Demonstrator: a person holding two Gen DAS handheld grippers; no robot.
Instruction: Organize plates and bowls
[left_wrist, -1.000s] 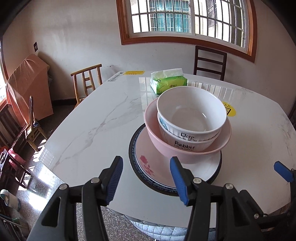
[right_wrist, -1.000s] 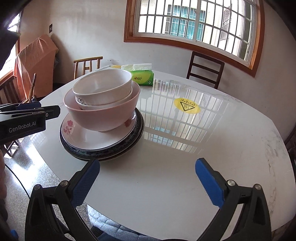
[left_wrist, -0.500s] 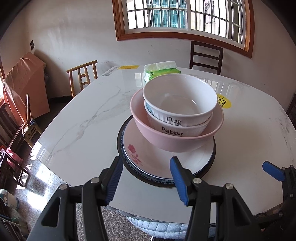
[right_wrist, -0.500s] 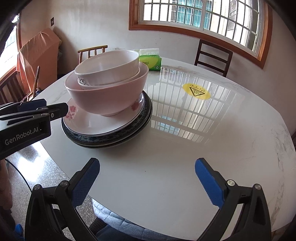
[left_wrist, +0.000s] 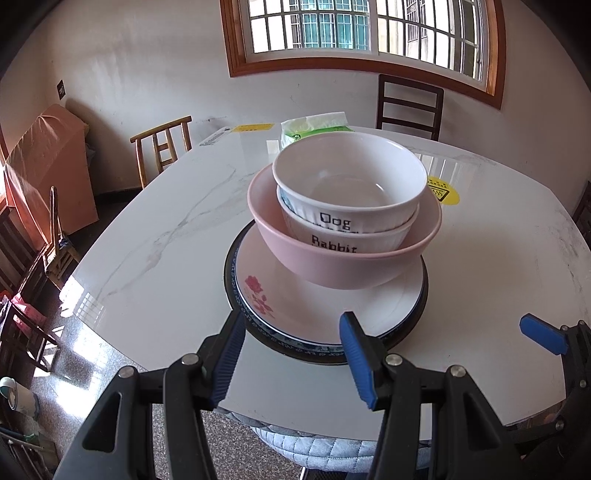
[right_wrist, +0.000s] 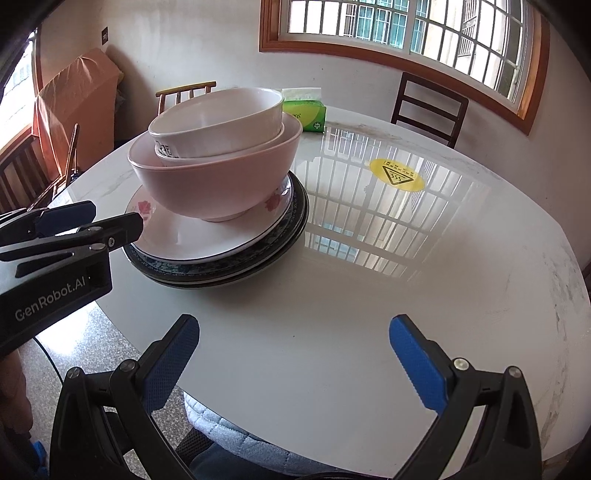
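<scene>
Left wrist view: your left gripper (left_wrist: 291, 354), jaws apart and holding nothing, sits at lower centre just before the plate stack (left_wrist: 325, 314). On the stack stands a pink bowl (left_wrist: 343, 266) with two white bowls (left_wrist: 347, 192) nested inside, mid-frame on the marble table (left_wrist: 147, 251).

Right wrist view: your right gripper (right_wrist: 295, 365) spreads wide and empty at the bottom edge. The stack occupies centre left, a tissue pack (right_wrist: 304, 112) behind it.
</scene>
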